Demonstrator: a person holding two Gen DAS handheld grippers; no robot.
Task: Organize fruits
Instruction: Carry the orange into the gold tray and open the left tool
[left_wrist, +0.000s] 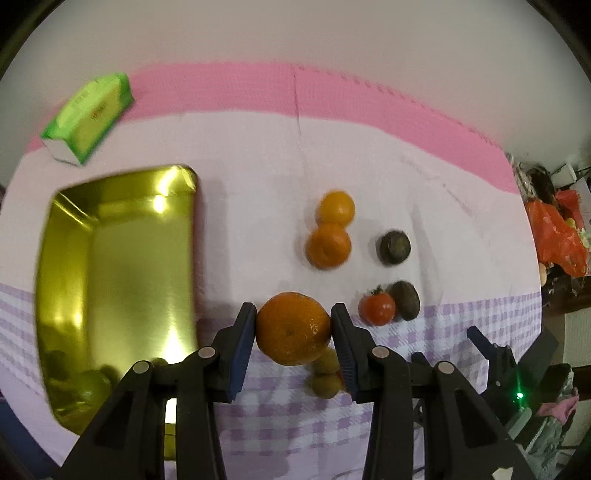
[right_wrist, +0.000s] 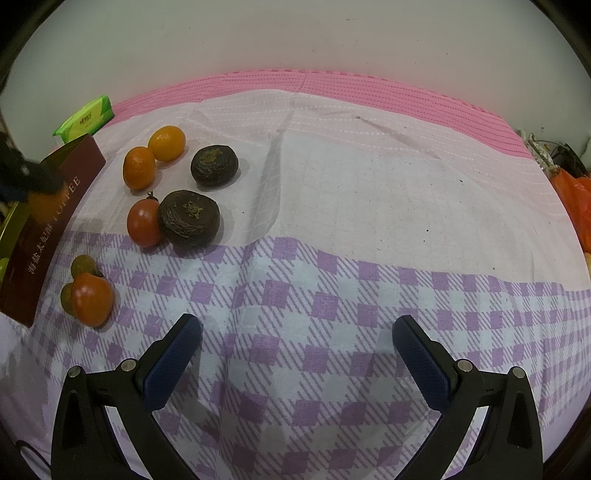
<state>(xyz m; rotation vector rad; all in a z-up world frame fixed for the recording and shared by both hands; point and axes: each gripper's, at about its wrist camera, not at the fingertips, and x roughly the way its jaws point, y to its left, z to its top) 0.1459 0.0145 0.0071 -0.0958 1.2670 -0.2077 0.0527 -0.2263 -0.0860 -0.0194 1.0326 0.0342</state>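
Dark red rectangular tin (right_wrist: 44, 229), side lettering reads "TOFFEE" plus Chinese characters. Left gripper (left_wrist: 293, 326) clamps round orange mandarin (left_wrist: 293, 326) between blue pads, raised above checked purple cloth (right_wrist: 332, 295). Right gripper (right_wrist: 295, 354) spread wide, empty, over cloth.

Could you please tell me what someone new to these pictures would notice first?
Most likely the orange pinched in the left hand-held gripper, at the middle of its view. Next, the shiny gold tin lying open at the left. Then the fruit left on the checked cloth, with the right hand-held gripper open above bare cloth.
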